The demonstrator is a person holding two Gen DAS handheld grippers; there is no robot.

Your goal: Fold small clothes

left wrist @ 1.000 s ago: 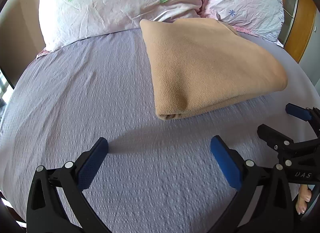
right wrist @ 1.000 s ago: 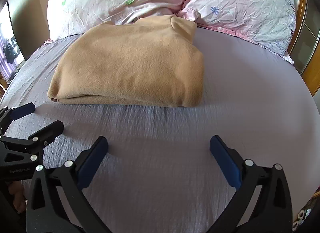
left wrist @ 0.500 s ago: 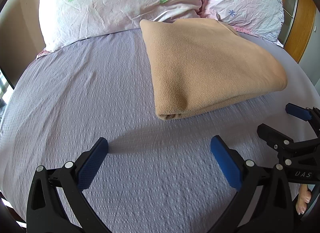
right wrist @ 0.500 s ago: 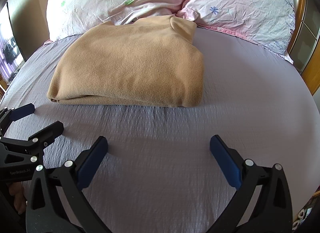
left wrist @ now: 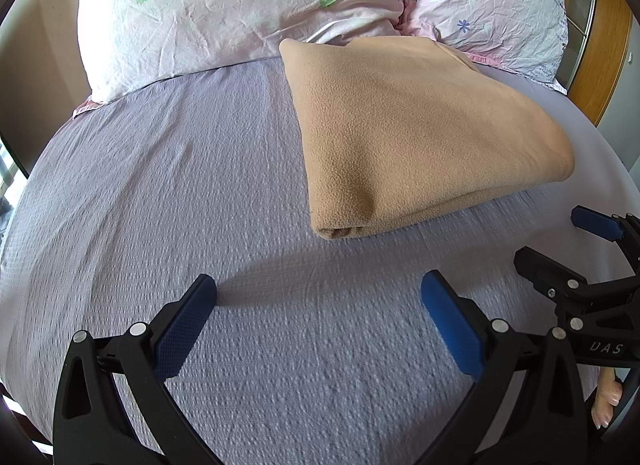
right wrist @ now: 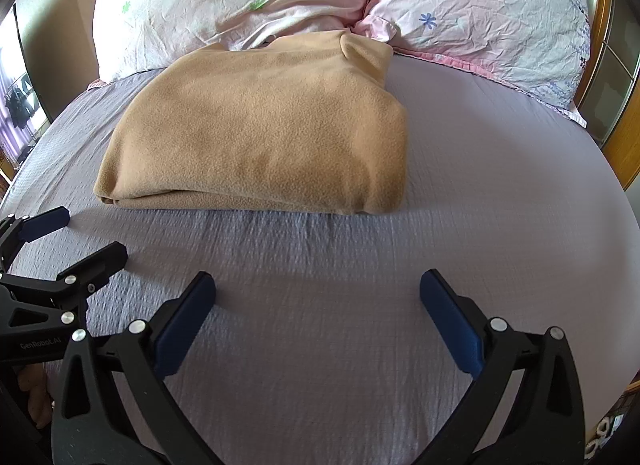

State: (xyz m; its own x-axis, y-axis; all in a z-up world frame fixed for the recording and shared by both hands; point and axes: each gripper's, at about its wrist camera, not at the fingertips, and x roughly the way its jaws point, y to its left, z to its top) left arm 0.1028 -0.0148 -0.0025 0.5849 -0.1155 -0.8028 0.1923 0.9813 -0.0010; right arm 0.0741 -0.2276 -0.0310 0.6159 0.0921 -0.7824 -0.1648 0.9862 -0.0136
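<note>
A tan fleece garment (left wrist: 416, 133) lies folded into a thick rectangle on the lilac bed sheet (left wrist: 200, 193), its far end touching the pillows. It also shows in the right wrist view (right wrist: 264, 133). My left gripper (left wrist: 318, 305) is open and empty, held over the sheet short of the fold's near corner. My right gripper (right wrist: 318, 305) is open and empty, over the sheet in front of the garment's near edge. The right gripper shows at the right edge of the left wrist view (left wrist: 560, 245), the left gripper at the left edge of the right wrist view (right wrist: 80, 237).
Two floral pillows (left wrist: 240, 5) (right wrist: 480, 5) lie along the head of the bed. A wooden frame (left wrist: 600, 45) stands at the right. A beige wall (left wrist: 36, 65) is at the left.
</note>
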